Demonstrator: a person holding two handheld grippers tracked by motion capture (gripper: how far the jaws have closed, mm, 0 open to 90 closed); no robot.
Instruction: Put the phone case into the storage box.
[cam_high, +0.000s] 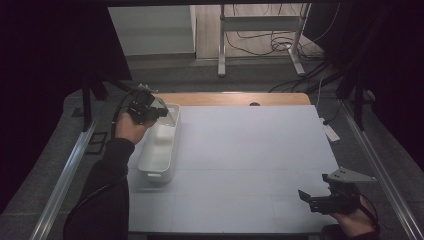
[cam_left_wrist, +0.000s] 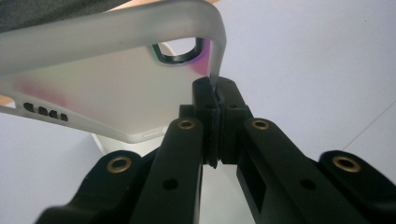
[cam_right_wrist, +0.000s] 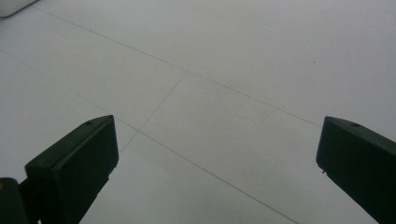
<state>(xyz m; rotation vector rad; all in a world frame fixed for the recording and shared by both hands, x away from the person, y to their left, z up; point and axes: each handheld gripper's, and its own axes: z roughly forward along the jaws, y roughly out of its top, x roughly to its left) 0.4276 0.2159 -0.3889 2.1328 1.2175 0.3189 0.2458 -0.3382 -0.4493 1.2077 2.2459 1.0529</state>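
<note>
A frosted, translucent phone case (cam_left_wrist: 107, 84) with a black-rimmed camera cutout is pinched by its edge between the jaws of my left gripper (cam_left_wrist: 215, 86). In the high view that left gripper (cam_high: 159, 111) holds the phone case (cam_high: 169, 115) over the far end of a long white bin (cam_high: 161, 173) at the table's left. My right gripper (cam_high: 307, 200) rests near the front right corner of the table. In its own view the right gripper (cam_right_wrist: 217, 154) has its jaws wide apart, with bare white surface between them.
A white mat (cam_high: 250, 150) with faint seam lines covers the table; a strip of wooden tabletop (cam_high: 235, 98) shows at the back. Metal rails run along both sides. A frame and cables lie on the floor beyond.
</note>
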